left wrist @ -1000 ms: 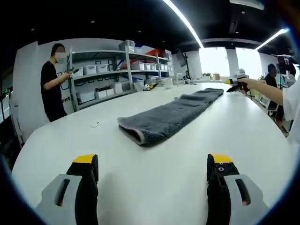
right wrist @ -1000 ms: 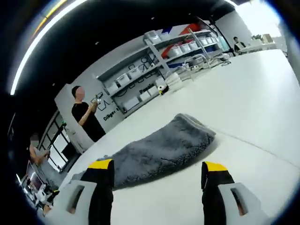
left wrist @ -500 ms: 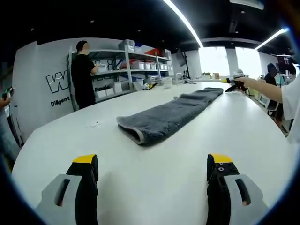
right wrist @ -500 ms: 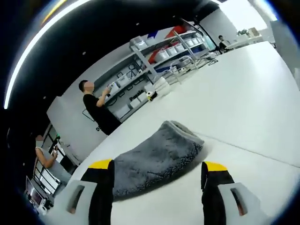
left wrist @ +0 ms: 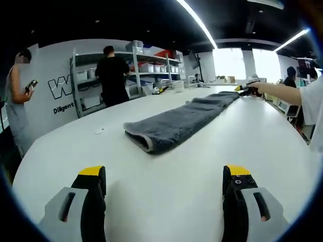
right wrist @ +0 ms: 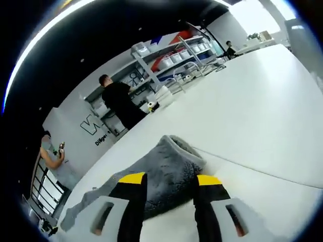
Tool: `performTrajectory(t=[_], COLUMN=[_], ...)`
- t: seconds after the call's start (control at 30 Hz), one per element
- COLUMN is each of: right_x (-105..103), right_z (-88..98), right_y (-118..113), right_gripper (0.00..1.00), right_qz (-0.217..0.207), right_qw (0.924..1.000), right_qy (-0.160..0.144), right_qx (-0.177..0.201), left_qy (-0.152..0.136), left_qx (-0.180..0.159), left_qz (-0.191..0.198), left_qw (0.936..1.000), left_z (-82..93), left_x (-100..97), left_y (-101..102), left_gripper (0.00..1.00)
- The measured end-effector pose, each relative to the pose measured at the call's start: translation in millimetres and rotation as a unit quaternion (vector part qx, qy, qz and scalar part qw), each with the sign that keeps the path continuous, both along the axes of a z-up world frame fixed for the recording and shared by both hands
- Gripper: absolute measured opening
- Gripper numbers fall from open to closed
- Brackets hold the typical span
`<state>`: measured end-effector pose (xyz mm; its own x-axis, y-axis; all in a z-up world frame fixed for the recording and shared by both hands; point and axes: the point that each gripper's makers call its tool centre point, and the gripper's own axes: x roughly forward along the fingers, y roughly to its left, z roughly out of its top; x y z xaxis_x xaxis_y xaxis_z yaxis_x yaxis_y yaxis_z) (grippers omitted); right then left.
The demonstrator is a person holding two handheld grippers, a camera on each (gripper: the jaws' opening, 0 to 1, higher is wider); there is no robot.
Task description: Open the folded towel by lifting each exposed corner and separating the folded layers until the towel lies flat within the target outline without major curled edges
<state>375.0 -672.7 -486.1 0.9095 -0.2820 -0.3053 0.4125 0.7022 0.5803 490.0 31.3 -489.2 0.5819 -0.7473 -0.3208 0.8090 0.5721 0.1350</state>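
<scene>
both views face the towel from opposite ends.

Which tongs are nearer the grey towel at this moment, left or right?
Right. The right tongs sit at the grey towel's far end, jaws narrowed over its edge. The left tongs hang open short of its near end, bare white table between.

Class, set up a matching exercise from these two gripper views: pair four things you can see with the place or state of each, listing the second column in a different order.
Things:
1. folded grey terry towel
2. left gripper
3. right gripper
4. white metal shelving rack

Places or states:
A. jaws wide apart, over bare white table
B. stands by the far wall, holding bins
C. lies in a long strip on the table
D. jaws narrowed, at the towel's end

Pairs: 1-C, 2-A, 3-D, 4-B
</scene>
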Motion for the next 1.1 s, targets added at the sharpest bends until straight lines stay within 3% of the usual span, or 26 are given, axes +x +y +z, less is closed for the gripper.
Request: performTrajectory(t=[0.17,0.3,0.4,0.5,0.6,0.63,0.7,0.77,0.87,0.97,1.0,1.1], right_x=[-6,-10,-15,-20,-22,-26,-32,-33,-34,-29,-28,-22], right_z=[-9.2,-11.6,-12.6,-14.1,-11.7,-12.8,-13.4,-14.1,-13.9,-12.8,-12.9,-13.7], right_y=[6,8,12,39,56,77,104,118,152,197,208,253], right_gripper=[0.04,0.03,0.02,0.02,0.02,0.02,0.02,0.02,0.02,0.02,0.02,0.02], right_qz=[0.005,0.019,0.045,0.080,0.129,0.154,0.181,0.194,0.244,0.306,0.317,0.364], right_qw=[0.9998,0.9990,0.9944,0.9863,0.9690,0.9592,0.9468,0.9423,0.9098,0.8821,0.8792,0.8532], right_qy=[0.016,0.032,0.065,0.089,0.119,0.130,0.137,0.140,0.162,0.160,0.156,0.152], right_qx=[-0.008,-0.024,-0.070,-0.113,-0.174,-0.198,-0.229,-0.235,-0.294,-0.320,-0.320,-0.341], left_qy=[0.001,0.000,-0.001,-0.002,-0.001,-0.001,-0.002,-0.002,-0.003,-0.003,-0.003,-0.006], left_qx=[0.001,0.000,0.002,0.002,0.003,0.004,0.005,0.004,0.004,0.006,0.006,0.005], left_qz=[0.000,-0.002,-0.002,-0.001,-0.002,-0.001,-0.001,-0.001,-0.002,-0.004,-0.004,-0.004], left_qw=[1.0000,1.0000,1.0000,1.0000,1.0000,1.0000,1.0000,1.0000,1.0000,1.0000,1.0000,1.0000], left_z=[-1.7,-1.5,-1.8,-1.1,-1.2,-1.0,-0.9,-0.4,-0.1,-0.1,0.5,1.1], left_x=[-4.4,-5.9,-6.4,-5.3,-4.4,-3.5,-3.0,-2.9,-3.1,-4.7,-3.7,-7.0], left_y=[-1,-2,-2,-1,-1,-1,0,0,-1,-2,-2,-3], left_gripper=[0.95,0.95,0.95,0.95,0.95,0.95,0.95,0.95,0.95,0.95,0.95,0.95])
